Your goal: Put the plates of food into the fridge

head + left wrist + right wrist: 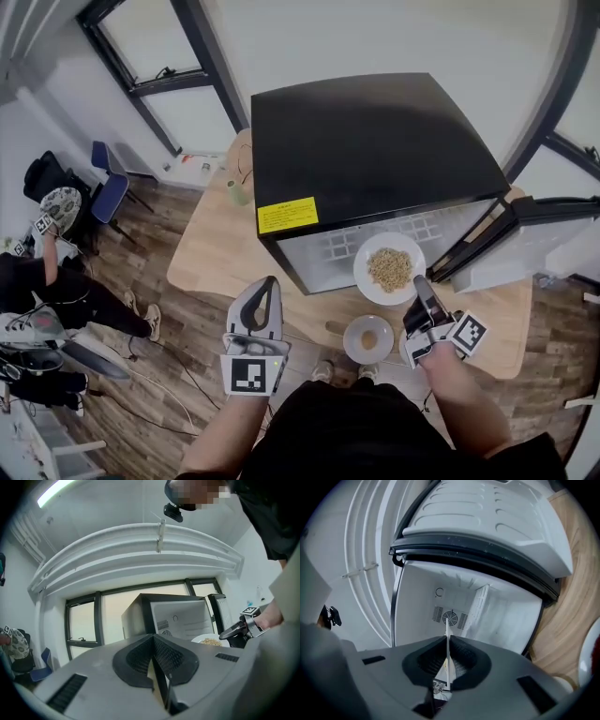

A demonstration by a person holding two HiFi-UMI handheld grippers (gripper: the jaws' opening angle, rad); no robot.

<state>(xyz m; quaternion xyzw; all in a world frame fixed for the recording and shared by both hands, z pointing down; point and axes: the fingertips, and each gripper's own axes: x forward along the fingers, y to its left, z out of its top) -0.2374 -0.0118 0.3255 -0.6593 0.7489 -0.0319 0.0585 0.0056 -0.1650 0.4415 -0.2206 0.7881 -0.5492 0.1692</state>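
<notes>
Our right gripper [421, 286] pinches the rim of the grain plate [388, 268] (left gripper [266, 291] closed, empty); the open fridge [375, 141] lies straight ahead.

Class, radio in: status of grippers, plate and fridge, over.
Left hand-held gripper shut, empty. Right hand-held gripper shut on plate at open fridge. Small bowl on table. Opening unblocked.

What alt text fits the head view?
The right gripper holds a white plate of food by its rim at the open black fridge on a wooden table. A second dish sits on it; the left gripper is shut, empty.
</notes>
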